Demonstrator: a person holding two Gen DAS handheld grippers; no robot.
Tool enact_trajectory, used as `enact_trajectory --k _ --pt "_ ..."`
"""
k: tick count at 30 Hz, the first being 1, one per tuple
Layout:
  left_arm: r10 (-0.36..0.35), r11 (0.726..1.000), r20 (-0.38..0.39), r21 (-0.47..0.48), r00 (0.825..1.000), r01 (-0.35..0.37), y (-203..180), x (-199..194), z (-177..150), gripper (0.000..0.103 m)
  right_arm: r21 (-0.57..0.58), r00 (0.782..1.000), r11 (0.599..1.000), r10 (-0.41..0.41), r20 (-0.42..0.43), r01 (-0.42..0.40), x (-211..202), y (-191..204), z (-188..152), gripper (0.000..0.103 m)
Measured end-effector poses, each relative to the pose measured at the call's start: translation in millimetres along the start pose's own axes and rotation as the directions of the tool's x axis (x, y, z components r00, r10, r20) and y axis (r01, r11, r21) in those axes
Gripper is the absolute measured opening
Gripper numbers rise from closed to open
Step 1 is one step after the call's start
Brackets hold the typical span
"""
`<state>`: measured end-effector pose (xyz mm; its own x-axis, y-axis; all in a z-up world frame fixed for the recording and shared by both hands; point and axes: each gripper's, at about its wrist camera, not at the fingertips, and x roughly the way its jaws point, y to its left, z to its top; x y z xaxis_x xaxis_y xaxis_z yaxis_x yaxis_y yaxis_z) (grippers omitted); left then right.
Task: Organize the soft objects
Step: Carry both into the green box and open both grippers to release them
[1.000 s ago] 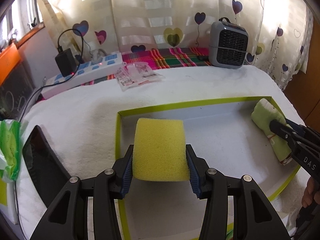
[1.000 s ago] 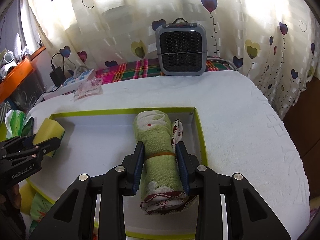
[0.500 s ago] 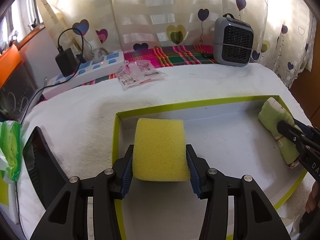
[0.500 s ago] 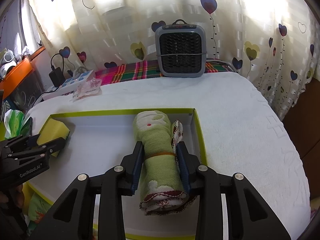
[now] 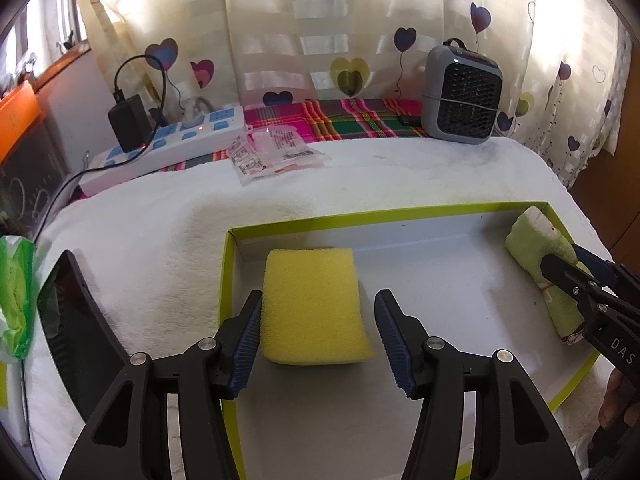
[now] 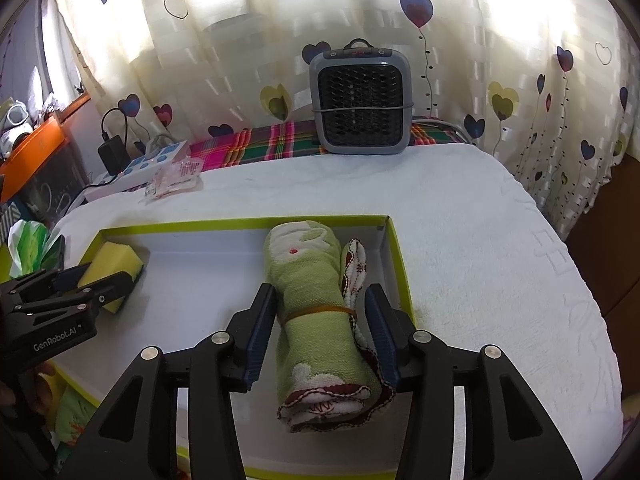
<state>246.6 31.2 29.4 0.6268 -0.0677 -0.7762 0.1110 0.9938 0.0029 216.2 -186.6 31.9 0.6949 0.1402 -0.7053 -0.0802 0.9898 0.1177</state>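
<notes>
White towel surface; left tool reads "GenRobot.AI"; right tool "DAS".

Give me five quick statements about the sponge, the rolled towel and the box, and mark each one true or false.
1. The yellow sponge lies inside the green-rimmed box. True.
2. The rolled green towel lies at the same end of the box as the sponge. False: they lie at opposite ends.
3. The left tongs squeeze the sponge. False: they are opening, with a clear gap on one side of the sponge.
4. A rubber band goes round the towel. True.
5. The grey heater stands inside the box. False: it stands beyond it, by the curtain.
</notes>
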Motion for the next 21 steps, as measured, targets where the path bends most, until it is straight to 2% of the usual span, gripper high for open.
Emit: enact_trajectory --k 4,21 --pt "0.005 1.0 0.015 0.006 1.0 -0.005 -2 -6 -1 0.061 -0.003 1.0 1.0 0.004 0.017 -0.004 -3 1 0 0.055" --pt "0.02 1.0 0.04 -0.004 0.999 -0.02 4 -36 -11 0.062 -0.008 0.998 1.0 0.026 0.056 -0.026 -22 6 -2 0.058"
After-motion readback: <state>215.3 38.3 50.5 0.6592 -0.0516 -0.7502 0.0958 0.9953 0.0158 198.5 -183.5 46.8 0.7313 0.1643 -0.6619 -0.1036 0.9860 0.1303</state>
